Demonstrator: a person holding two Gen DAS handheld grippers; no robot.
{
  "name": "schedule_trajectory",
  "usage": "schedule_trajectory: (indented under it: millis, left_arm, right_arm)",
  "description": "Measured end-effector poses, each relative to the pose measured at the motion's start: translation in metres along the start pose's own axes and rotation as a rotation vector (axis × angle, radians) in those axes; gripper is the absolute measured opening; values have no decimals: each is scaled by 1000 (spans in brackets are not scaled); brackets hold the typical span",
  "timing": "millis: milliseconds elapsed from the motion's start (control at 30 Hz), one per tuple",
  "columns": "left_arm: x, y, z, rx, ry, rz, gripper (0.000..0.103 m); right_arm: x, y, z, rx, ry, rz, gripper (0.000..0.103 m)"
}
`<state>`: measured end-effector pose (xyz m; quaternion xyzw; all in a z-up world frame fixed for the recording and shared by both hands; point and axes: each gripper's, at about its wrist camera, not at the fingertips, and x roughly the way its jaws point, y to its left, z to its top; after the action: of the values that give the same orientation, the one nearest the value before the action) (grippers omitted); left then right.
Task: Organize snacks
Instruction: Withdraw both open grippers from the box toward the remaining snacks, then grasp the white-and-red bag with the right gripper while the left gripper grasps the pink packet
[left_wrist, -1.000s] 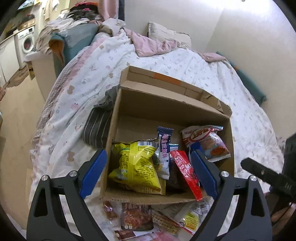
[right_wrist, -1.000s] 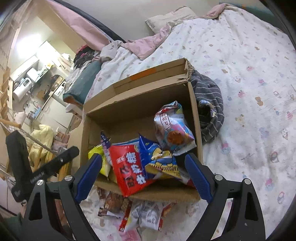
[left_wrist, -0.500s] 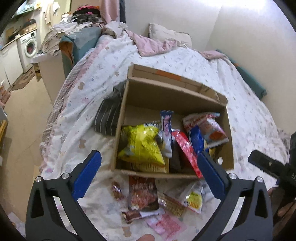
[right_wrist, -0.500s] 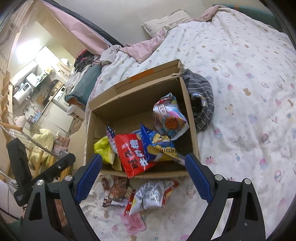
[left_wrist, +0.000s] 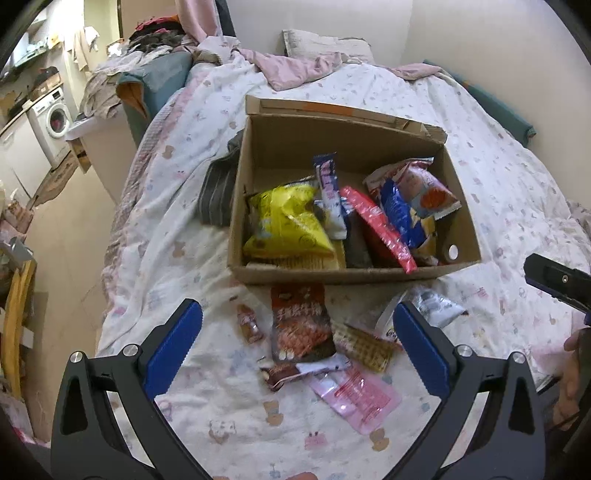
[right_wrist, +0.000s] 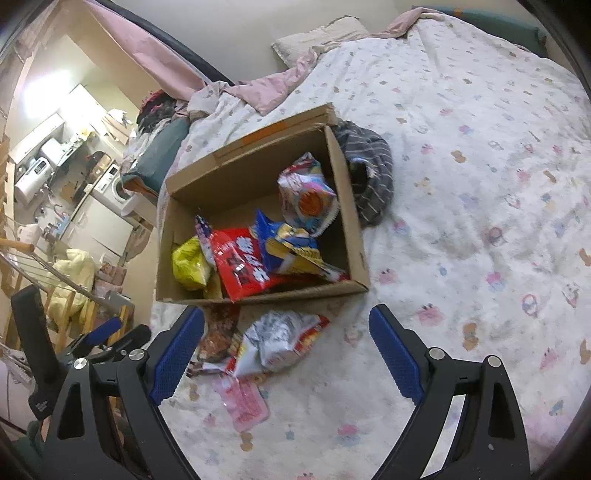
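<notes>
An open cardboard box sits on the bed and holds several snack bags: a yellow one, a red one, a blue one. In front of it lie loose packets: a dark brown bag, a waffle-print pack, a pink sachet, a silver-white bag. My left gripper hangs open above these packets, nothing between its fingers. My right gripper is open too, over the silver-white bag.
A striped grey garment lies beside the box. The bed's left edge drops to the floor; a washing machine stands beyond. Pillow and pink blanket lie at the head. The other gripper shows at right.
Both grippers have pulled back from the box, so the loose packets in front of it now show. The left jaws opened wider.
</notes>
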<state>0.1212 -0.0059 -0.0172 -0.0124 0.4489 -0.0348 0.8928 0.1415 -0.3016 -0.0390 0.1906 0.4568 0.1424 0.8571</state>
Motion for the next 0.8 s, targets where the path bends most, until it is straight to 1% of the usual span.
schedule_trajectory:
  millis: [133, 300, 400, 500, 633, 800]
  left_arm:
    - [-1, 5, -7, -19, 6, 10, 102]
    - [3, 9, -13, -51, 53, 1, 102]
    - [6, 7, -13, -45, 55, 23, 102]
    - [9, 10, -12, -64, 67, 33, 102]
    - [10, 20, -11, -96, 78, 29, 102]
    - [8, 39, -12, -141, 81, 39, 102]
  right_arm:
    - [-2, -11, -9, 6, 21, -24, 93]
    - [-2, -27, -13, 42, 44, -44, 93]
    - [6, -34, -15, 75, 77, -46, 93]
    - [19, -37, -16, 104, 111, -57, 93]
    - [41, -35, -16, 153, 170, -26, 93]
    - [72, -18, -14, 205, 239, 77, 93]
